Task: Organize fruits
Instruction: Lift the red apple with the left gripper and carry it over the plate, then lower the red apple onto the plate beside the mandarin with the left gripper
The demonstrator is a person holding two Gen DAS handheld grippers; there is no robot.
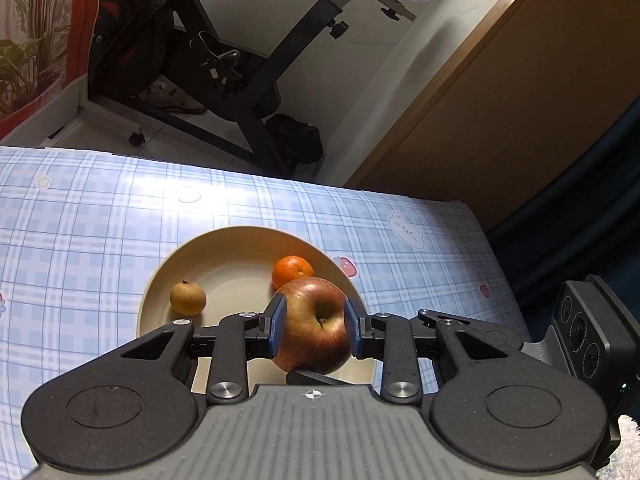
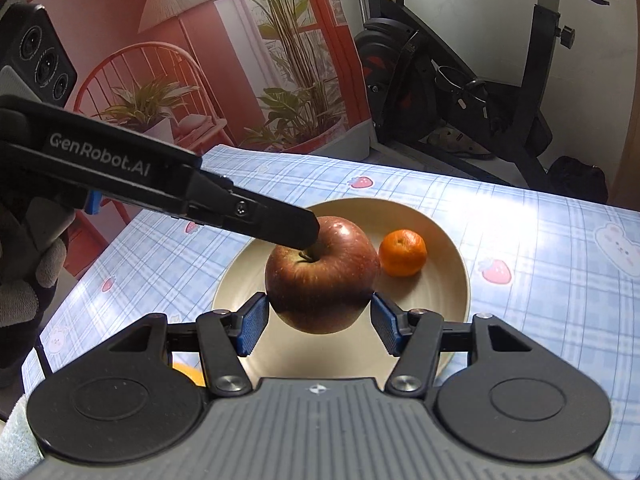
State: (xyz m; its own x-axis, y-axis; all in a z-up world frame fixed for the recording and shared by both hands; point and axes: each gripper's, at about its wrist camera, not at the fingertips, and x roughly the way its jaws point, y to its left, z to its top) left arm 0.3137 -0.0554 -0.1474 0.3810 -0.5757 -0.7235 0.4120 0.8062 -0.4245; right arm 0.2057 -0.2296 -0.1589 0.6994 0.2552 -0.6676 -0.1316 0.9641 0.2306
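Note:
A red apple [image 1: 316, 328] hangs just above a beige plate [image 1: 240, 240]. My left gripper [image 1: 316, 320] is shut on it, a blue pad pressed on each side. In the right wrist view my right gripper [image 2: 319, 312] also clamps the apple [image 2: 320, 276] low on its sides. There the left gripper's finger [image 2: 280, 228] reaches in from the left onto the apple's top by the stem. A mandarin [image 1: 293, 270] and a small brown fruit [image 1: 188, 298] lie on the plate. One right finger [image 1: 312, 378] shows under the apple.
The blue checked tablecloth [image 1: 100, 220] covers the table, whose far edge runs behind the plate. An exercise bike [image 2: 460, 92] stands on the floor beyond it. A wooden panel [image 1: 500, 120] is at the right. A gloved hand [image 2: 24, 280] holds the left gripper.

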